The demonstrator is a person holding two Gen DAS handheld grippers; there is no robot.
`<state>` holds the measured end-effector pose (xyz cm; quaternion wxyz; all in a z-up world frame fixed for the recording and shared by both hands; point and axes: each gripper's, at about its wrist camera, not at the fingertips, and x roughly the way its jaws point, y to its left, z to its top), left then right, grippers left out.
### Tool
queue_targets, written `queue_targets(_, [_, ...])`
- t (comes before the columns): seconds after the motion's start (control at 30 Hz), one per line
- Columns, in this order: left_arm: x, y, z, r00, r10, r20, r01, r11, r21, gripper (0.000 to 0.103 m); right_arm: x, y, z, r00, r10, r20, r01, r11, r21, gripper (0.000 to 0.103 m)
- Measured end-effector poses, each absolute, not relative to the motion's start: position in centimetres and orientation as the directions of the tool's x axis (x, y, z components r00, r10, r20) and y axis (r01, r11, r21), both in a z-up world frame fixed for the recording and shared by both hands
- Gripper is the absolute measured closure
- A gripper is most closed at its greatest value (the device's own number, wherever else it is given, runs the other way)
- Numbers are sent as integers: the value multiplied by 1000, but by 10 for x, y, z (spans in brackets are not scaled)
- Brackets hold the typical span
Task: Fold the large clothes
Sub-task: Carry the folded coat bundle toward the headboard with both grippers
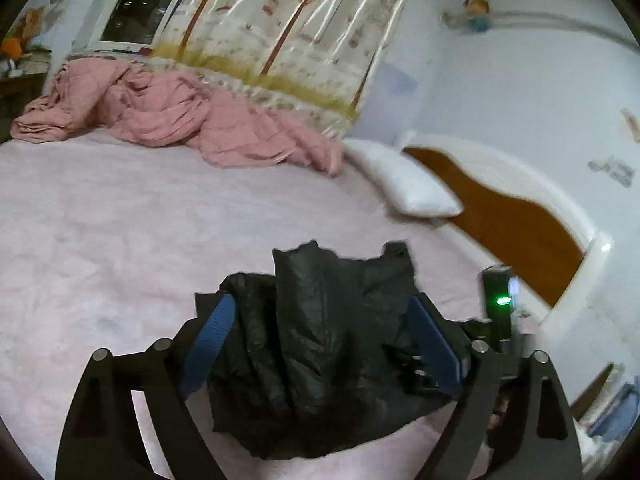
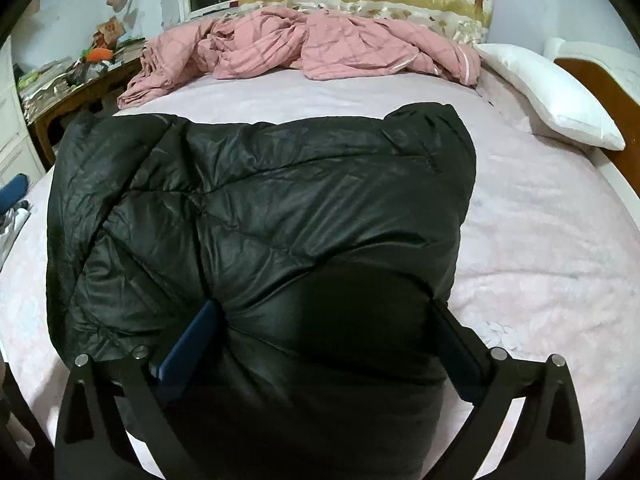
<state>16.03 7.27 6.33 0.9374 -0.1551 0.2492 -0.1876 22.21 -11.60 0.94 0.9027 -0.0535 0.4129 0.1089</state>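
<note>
A black puffy jacket lies folded into a thick bundle on the pale pink bed sheet. My right gripper straddles its near end, blue pads spread wide on either side of the bulging fabric, not squeezing it. In the left wrist view a crumpled part of the jacket sits between the wide-spread fingers of my left gripper. Its blue pads stand beside the cloth without pinching it.
A rumpled pink quilt lies along the far side of the bed. A white pillow rests by the wooden headboard on the right. A cluttered desk stands at the far left. A black device with a green light is close on the right.
</note>
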Motion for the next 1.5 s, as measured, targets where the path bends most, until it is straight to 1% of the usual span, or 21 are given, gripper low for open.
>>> queue_targets(0.07, [172,59,56,793,-378,-478,233,913,-336,15,222,-113,10,638,148,-756,-239,971,-11,0])
queue_targets(0.1, [181,53,49,784,-324,-530,188,937,-293,15,221,-113,10,639,147,-755,-238,971,-12,0])
queue_targets(0.17, [206,46,27,733,-146,-664,47,985,-166,14,219,-113,11,639,153,-754,-241,970,-8,0])
queue_targets(0.2, [209,47,17,704,-93,-704,-6,991,-136,14,218,-114,11,640,160,-751,-247,969,-4,0])
queue_targets(0.3, [213,63,0,681,-137,-720,-48,972,-230,13,212,-122,13,652,167,-740,-258,966,-9,0])
queue_targets(0.4, [213,67,-8,670,-85,-737,-92,976,-196,12,207,-136,15,679,149,-719,-210,978,4,0])
queue_targets(0.47, [211,66,-14,668,-54,-742,-111,979,-171,10,207,-153,14,679,158,-717,-161,985,65,0])
queue_targets(0.6, [207,63,-26,663,-18,-749,-108,987,-119,8,214,-188,1,619,269,-738,-120,961,249,0])
queue_targets(0.77, [208,54,-31,675,43,-736,-117,992,-50,6,218,-224,-15,579,401,-710,-49,886,461,0])
queue_targets(0.87, [208,51,-34,683,69,-728,-110,994,-9,5,220,-229,-23,561,460,-689,-54,850,524,0])
queue_targets(0.93, [213,60,-41,657,9,-754,-113,990,-86,5,224,-228,-31,537,515,-668,-74,818,570,0])
queue_targets(1.0, [217,73,-50,630,-93,-771,-111,972,-208,5,234,-225,-44,470,610,-638,-93,753,651,0])
queue_targets(1.07, [219,85,-59,609,-217,-763,-99,934,-344,5,243,-222,-64,408,682,-607,-71,687,724,0])
queue_targets(1.13, [218,95,-66,608,-321,-726,-88,882,-464,5,245,-220,-68,420,689,-590,-89,679,729,1])
queue_targets(1.2, [217,92,-63,611,-342,-714,-63,878,-475,8,244,-213,-65,415,718,-559,-182,667,722,26])
queue_targets(1.23, [216,90,-62,613,-367,-699,-40,870,-492,21,244,-213,-63,432,707,-560,-192,678,709,31])
queue_targets(1.3, [214,85,-62,611,-445,-654,-14,821,-571,41,243,-217,-60,456,706,-542,-196,674,712,50])
queue_targets(1.33, [214,80,-60,614,-445,-652,-10,821,-570,41,243,-219,-58,475,694,-541,-195,683,704,53])
queue_targets(1.4, [214,66,-50,635,-385,-670,14,873,-488,41,243,-219,-53,494,666,-559,-197,712,674,61])
queue_targets(1.47, [214,58,-37,645,-355,-677,40,900,-433,41,245,-216,-43,511,620,-595,-201,760,618,64])
queue_targets(1.5, [213,55,-33,650,-355,-672,56,904,-423,36,245,-217,-39,523,601,-604,-204,777,596,66])
